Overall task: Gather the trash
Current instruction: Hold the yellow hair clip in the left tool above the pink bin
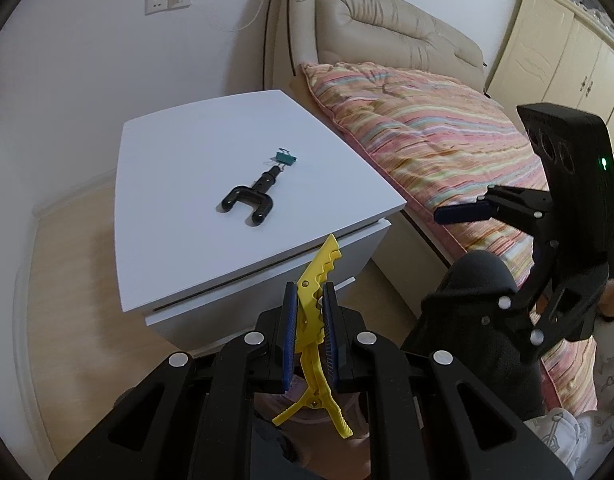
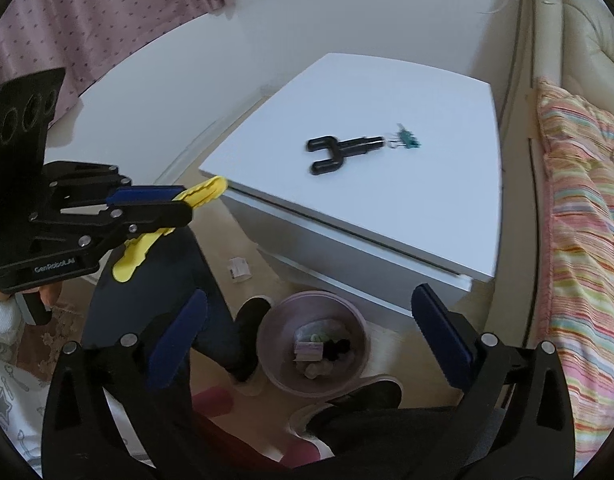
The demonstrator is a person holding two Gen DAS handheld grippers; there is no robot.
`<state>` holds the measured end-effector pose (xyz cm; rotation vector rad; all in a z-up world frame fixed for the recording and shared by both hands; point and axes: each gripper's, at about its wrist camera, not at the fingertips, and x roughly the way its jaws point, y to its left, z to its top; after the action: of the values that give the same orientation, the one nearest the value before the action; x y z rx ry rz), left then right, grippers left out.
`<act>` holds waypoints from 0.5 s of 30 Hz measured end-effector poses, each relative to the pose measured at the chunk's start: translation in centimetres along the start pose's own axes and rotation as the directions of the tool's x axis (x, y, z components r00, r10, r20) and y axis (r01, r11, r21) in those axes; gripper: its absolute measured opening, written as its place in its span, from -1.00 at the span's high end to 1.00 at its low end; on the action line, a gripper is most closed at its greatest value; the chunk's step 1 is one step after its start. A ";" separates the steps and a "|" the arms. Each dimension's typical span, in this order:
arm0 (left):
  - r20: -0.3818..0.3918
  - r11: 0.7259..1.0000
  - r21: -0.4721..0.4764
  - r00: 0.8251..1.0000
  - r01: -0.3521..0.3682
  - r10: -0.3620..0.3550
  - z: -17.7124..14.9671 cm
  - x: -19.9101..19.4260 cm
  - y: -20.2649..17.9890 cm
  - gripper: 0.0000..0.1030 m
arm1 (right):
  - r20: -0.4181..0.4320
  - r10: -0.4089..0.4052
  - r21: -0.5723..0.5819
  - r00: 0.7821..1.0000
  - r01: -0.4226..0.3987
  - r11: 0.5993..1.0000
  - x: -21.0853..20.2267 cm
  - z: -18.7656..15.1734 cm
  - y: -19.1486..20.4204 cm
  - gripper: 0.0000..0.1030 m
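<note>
My left gripper [image 1: 310,320] is shut on a yellow plastic clip [image 1: 315,320], held in the air in front of the white bedside cabinet [image 1: 179,240]. The left gripper [image 2: 179,200] and the clip [image 2: 205,192] also show at the left of the right wrist view. My right gripper [image 2: 307,336] is open and empty, hovering above a pink trash bin [image 2: 359,320] on the floor with some scraps inside. On the cabinet top lie a black U-shaped holder [image 1: 251,200] and a small green binder clip [image 1: 285,158], touching end to end; both show in the right wrist view too, the holder [image 2: 335,152] and the clip [image 2: 407,138].
A bed with a striped quilt [image 1: 447,136] and beige headboard [image 1: 367,28] stands right of the cabinet. A small white scrap [image 2: 239,270] lies on the wooden floor near the bin. The person's dark-trousered legs and feet [image 2: 247,340] are beside the bin. A pink curtain [image 2: 87,20] hangs at left.
</note>
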<state>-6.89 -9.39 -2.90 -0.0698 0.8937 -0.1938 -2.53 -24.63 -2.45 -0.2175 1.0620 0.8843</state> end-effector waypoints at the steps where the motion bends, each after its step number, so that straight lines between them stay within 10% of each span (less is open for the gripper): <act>1: -0.002 1.000 0.006 1.000 0.002 -0.002 0.1 0.1 -0.2 0.76 | 0.006 -0.012 0.011 1.000 0.012 1.000 -0.4 -0.1 -0.4 -0.94; 15: -0.063 0.996 0.090 0.998 0.031 -0.025 0.8 2.7 -3.2 0.70 | 0.060 -0.076 0.106 0.995 0.069 0.992 -3.0 -0.9 -4.5 -0.94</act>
<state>-5.05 -13.10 -3.96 0.0080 0.9449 -0.2633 -0.50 -29.58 -1.52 -0.1393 1.0314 0.7637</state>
